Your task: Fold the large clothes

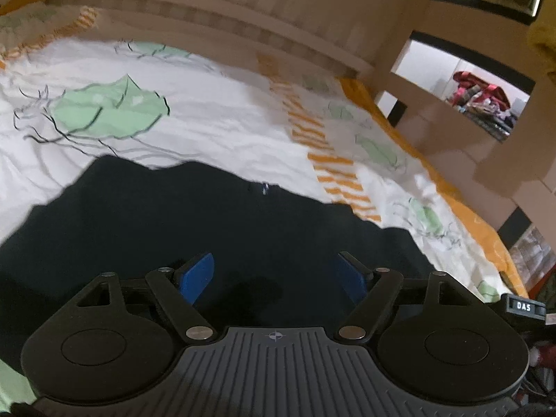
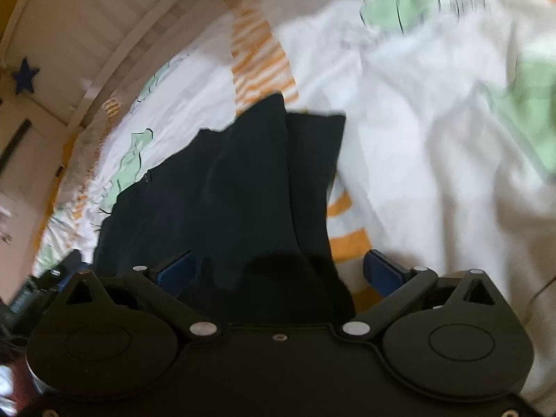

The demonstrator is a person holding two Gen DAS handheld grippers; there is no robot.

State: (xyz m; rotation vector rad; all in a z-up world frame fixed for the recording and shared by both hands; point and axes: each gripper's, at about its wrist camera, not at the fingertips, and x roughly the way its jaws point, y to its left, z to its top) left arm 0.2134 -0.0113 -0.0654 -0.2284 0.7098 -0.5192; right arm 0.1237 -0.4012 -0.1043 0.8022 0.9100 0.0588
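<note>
A large dark navy garment (image 1: 194, 229) lies spread flat on the bed, filling the lower middle of the left wrist view. My left gripper (image 1: 272, 278) hovers just over it, open, with nothing pressed between its blue pads (image 1: 196, 276). In the right wrist view the same dark garment (image 2: 243, 187) shows as a long folded strip running away from me, its far end square-cut. My right gripper (image 2: 278, 271) stands wide open above the near end of that strip, and its pads (image 2: 382, 272) do not touch the cloth.
The bed sheet (image 1: 215, 111) is white with green leaf prints and orange striped bands. A pale slatted headboard (image 1: 243, 10) runs along the far side. Shelves with a red bundle of clothes (image 1: 483, 93) stand to the right. A blue star (image 2: 24, 74) hangs on the wall.
</note>
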